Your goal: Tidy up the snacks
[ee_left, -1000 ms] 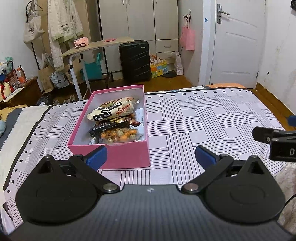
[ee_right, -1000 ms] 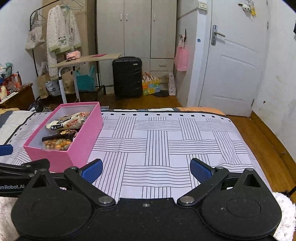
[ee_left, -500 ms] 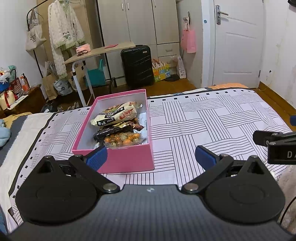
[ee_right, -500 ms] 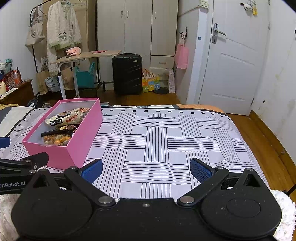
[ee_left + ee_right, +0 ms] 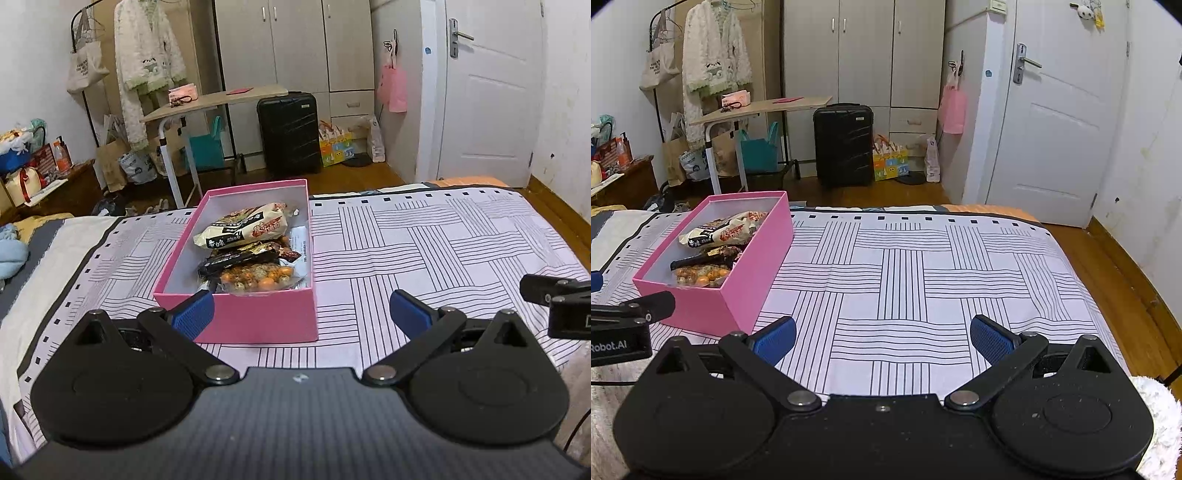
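Note:
A pink box rests on the striped bedspread and holds several snack packs: a cream noodle pack, a dark wrapper and a clear pack of orange balls. My left gripper hovers open just in front of the box's near wall, nothing between its blue pads. The right wrist view shows the same pink box to the left. My right gripper is open and empty over the bare bedspread, right of the box.
Past the bed's far edge stand a black suitcase, a small desk, a coat rack and wardrobes. A white door is at right. The left gripper's body pokes into the right wrist view at left.
Both grippers have drawn back and tilted up slightly, so the box sits a little farther off and more of the room shows. Both stay open and empty.

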`<state>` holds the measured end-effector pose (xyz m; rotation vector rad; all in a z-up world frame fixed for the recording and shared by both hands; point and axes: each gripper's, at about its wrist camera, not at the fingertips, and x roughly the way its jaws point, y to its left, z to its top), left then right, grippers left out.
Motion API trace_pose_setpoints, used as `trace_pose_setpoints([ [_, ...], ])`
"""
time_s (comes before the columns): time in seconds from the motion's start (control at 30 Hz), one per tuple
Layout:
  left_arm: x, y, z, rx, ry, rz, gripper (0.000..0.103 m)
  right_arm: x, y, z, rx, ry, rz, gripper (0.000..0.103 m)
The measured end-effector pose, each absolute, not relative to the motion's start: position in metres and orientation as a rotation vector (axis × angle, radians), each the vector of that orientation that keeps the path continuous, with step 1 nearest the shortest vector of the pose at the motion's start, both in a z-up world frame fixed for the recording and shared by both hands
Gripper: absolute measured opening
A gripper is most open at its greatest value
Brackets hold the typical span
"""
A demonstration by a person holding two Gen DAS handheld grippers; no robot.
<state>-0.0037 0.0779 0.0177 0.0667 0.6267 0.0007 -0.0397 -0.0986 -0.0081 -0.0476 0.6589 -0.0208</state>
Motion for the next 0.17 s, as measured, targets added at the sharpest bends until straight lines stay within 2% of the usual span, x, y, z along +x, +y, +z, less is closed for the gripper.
trace_pose_setpoints([
  [0.17, -0.0036, 0.0780, 0.0181, 0.065, 0.629, -0.007, 0.103, -0.0390, -0.0987, -0.0079, -0.052, 0.660, -0.023, 0.102],
])
